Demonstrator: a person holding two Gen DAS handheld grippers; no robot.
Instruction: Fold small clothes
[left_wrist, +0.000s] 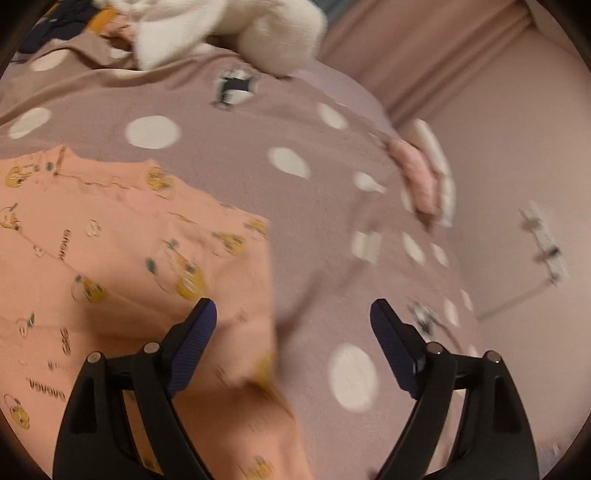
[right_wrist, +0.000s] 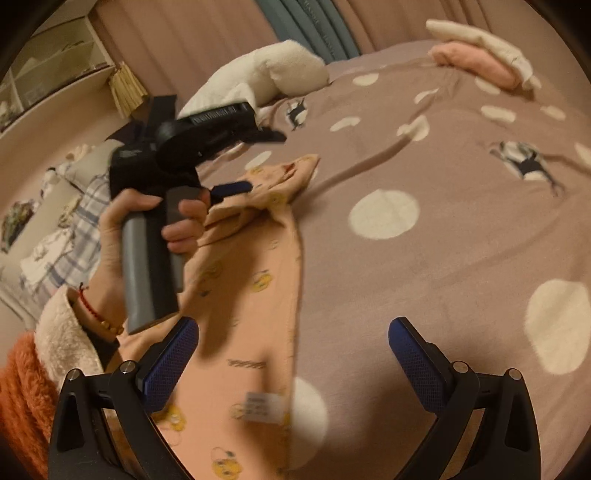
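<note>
So I'm looking at the peach garment (right_wrist: 243, 295) lying on the polka-dot bedspread (right_wrist: 406, 258), and I'll place everything off that garment. In my right wrist view its long axis runs from right under my right gripper (right_wrist: 293, 354) away toward the white plush toy (right_wrist: 273, 70), ending in a bunched, slightly lifted tip near the spread's fold line. A small white label sits on it close to my fingers. Its right-hand edge is a fairly straight line, and past that edge the bedspread stretches wide and flat out to the folded pink and cream pieces (right_wrist: 480, 55) well apart at the far side.

My left gripper (right_wrist: 236, 188) hangs over the garment's far end, held in the left hand (right_wrist: 147, 229); one blue finger shows, and from that side view I can't tell the gap. My left wrist view settles it: the left gripper (left_wrist: 293, 332) has its fingers spread wide, nothing between them, the garment (left_wrist: 129, 258) filling the left side under one finger. My right gripper is spread too, left finger over the fabric, right finger over bare spread.
</note>
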